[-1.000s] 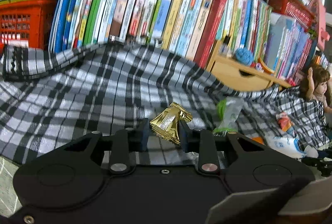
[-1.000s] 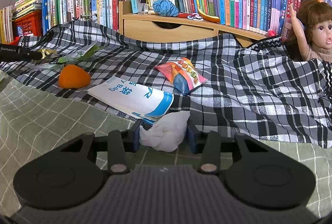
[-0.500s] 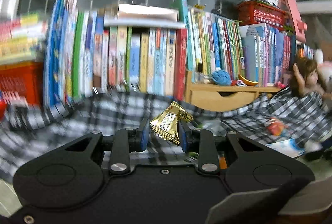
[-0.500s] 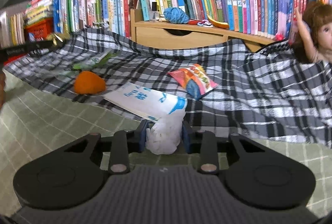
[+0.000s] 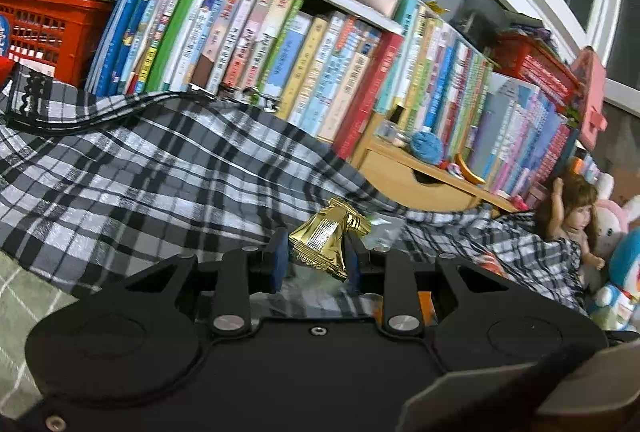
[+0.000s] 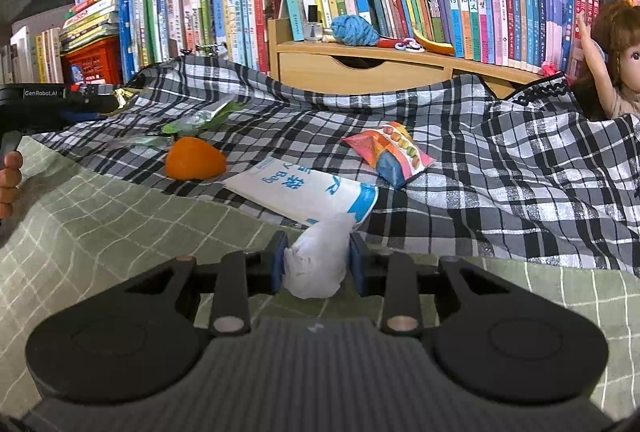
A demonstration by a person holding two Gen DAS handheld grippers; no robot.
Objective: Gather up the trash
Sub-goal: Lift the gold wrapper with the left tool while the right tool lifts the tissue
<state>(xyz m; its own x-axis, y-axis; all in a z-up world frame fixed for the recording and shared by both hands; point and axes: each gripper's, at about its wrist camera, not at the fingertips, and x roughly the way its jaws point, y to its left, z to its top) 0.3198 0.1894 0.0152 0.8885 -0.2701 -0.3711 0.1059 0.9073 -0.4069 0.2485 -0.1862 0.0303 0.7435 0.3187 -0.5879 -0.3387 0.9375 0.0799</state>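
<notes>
Left gripper [image 5: 316, 256]: its jaws are closed on a gold wrapper [image 5: 326, 238]; the grip is seen above the checked blanket [image 5: 160, 171].
Gold wrapper: shiny, crumpled foil with crimped edges and a pale printed patch; it is pinched between the blue pads and sticks up out of them.
Right gripper [image 6: 318, 262]: its jaws have just been closing and are now pressed on a white tissue wad [image 6: 318, 258], low over the green checked sheet [image 6: 100, 232].
White tissue wad: crumpled, soft, squeezed narrow between the pads, with a loose tip pointing to the far right.
White packet [image 6: 304, 191]: flat, with blue print, lying just beyond the wad at the blanket's near edge.
Snack bag [image 6: 394, 153]: pink and blue, puffed, lying on the blanket to the right of the white packet.
Orange peel [image 6: 195, 163]: lying on the blanket, left of the white packet.
Green wrapper [image 6: 200, 119]: clear and green, lying beyond the peel.
</notes>
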